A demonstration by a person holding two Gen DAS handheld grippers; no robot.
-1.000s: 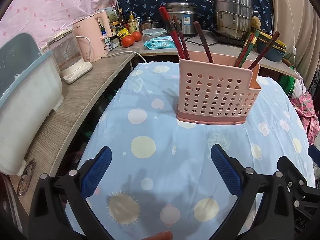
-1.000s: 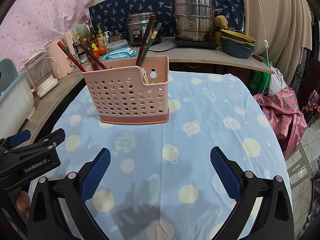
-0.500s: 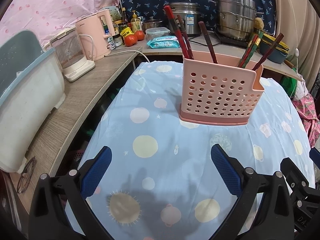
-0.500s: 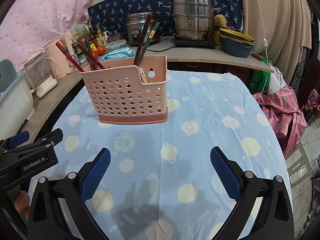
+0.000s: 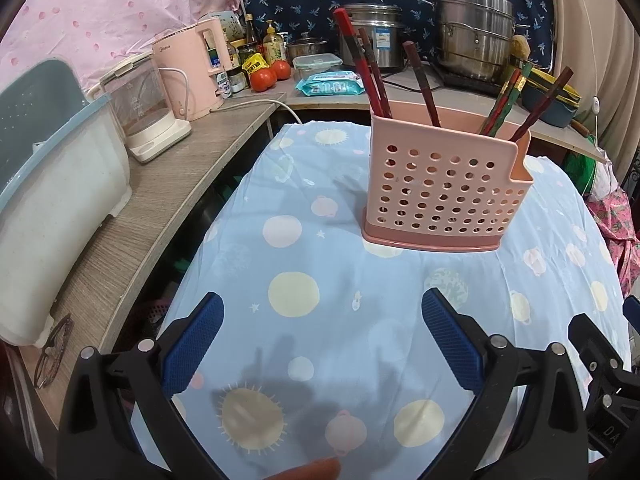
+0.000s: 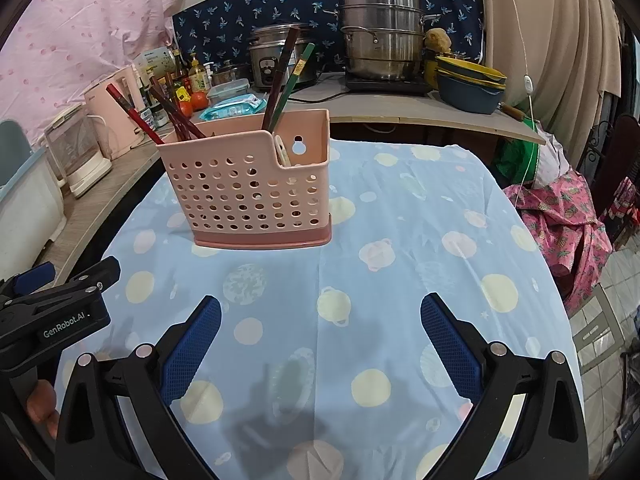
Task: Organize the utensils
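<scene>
On the worktop [image 5: 320, 280]: pink perforated plastic utensil holder [image 5: 440, 196], upright, chopsticks [image 5: 360, 60] contained.
Left gripper [image 5: 322, 340]: spread wide, nothing held.
Right gripper [image 6: 320, 340]: spread wide, nothing held.

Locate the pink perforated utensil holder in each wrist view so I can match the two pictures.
Left wrist: pink utensil holder right of centre, above the open jaws.
Right wrist: pink utensil holder left of centre.
Shared landmark: the stacked steel steamer pot on the counter behind.
</scene>
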